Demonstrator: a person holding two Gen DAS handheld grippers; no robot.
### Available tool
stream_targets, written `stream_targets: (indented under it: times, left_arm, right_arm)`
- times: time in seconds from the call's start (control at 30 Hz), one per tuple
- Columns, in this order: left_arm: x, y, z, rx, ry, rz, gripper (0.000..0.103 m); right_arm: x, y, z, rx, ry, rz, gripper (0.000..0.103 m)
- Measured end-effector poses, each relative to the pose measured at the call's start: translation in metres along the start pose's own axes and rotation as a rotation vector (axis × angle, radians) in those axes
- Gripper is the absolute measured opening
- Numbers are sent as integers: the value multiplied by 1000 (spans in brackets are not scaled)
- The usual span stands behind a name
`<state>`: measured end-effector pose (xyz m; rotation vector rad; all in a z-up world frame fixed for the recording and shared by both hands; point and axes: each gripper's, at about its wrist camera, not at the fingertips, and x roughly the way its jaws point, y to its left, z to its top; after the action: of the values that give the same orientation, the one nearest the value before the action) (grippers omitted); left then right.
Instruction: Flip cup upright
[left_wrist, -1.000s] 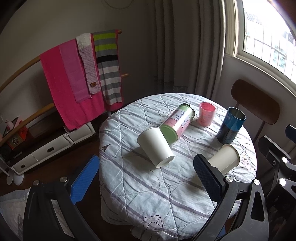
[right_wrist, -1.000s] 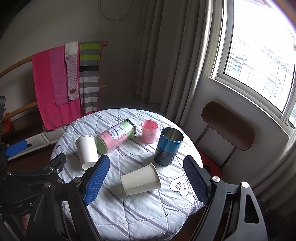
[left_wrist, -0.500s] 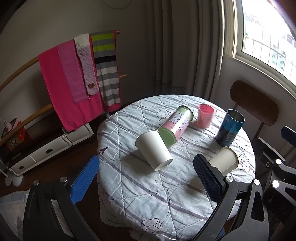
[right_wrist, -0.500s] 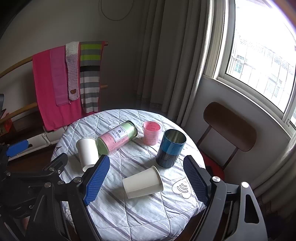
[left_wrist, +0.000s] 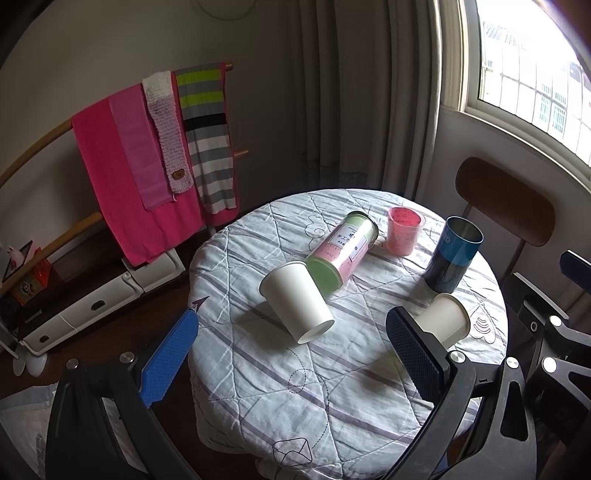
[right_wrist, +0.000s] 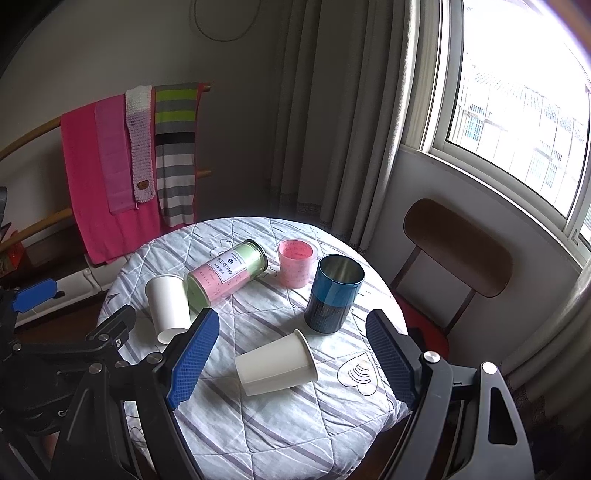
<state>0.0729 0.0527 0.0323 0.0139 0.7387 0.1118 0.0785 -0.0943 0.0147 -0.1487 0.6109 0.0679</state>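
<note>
Round desk (right_wrist: 258, 435) with two white paper cups on their sides. Near cup (right_wrist: 276, 363) lies between the spread fingers of the right gripper (right_wrist: 291, 363), untouched, blue tin (right_wrist: 334, 293) at its 1 o'clock. Left gripper (left_wrist: 291, 362), fingers spread, faces the far cup (left_wrist: 297, 301) touching the toppled pink-green canister (left_wrist: 341, 254).

Daylight from blown-out window (right_wrist: 517, 110) at right, dim room at left, fisheye bending edges, dark vignetted corners
</note>
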Motion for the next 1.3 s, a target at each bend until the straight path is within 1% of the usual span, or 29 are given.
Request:
stream_targets:
  times: [0.17,0.3,0.4,0.6,0.7,0.73,0.87,0.97,1.1,1.2,1.23,1.3]
  left_arm:
    - [-7,0,0,-12,-39,8,103]
    - [-12,1,0,-27,-72,-2,103]
    - [-15,0,-1,-28,-96,8,103]
    - [-19,-3,-2,-29,-116,32,103]
    - [-24,-4,-4,-39,-155,60,103]
    - [-25,-5,-5,-41,-162,60,103]
    - [-30,-5,-8,-60,-195,21,103]
    - [-34,-6,-13,-72,-245,6,103]
    - [-33,-12,-18,-49,-258,-4,103]
    - [-35,-16,-24,-57,-289,61,103]
    - [-36,-17,-26,-60,-299,90,103]
    - [-40,-17,-29,-67,-324,111,103]
  right_arm:
    - [-2,-3,-1,11,-18,9,83]
    - [-8,-6,-4,16,-66,13,83]
    - [-14,-7,-6,15,-108,0,83]
    - [-14,-12,-5,33,-117,18,83]
    - [-15,-16,-7,46,-147,41,83]
    - [-16,-17,-9,47,-159,47,83]
    - [-14,-18,-14,51,-175,52,83]
    - [-17,-22,-21,67,-228,58,83]
    - [-27,-24,-32,78,-350,33,83]
    - [-35,-27,-38,81,-420,61,83]
    - [-36,-28,-38,85,-432,63,83]
    - [-37,-30,-38,91,-446,68,83]
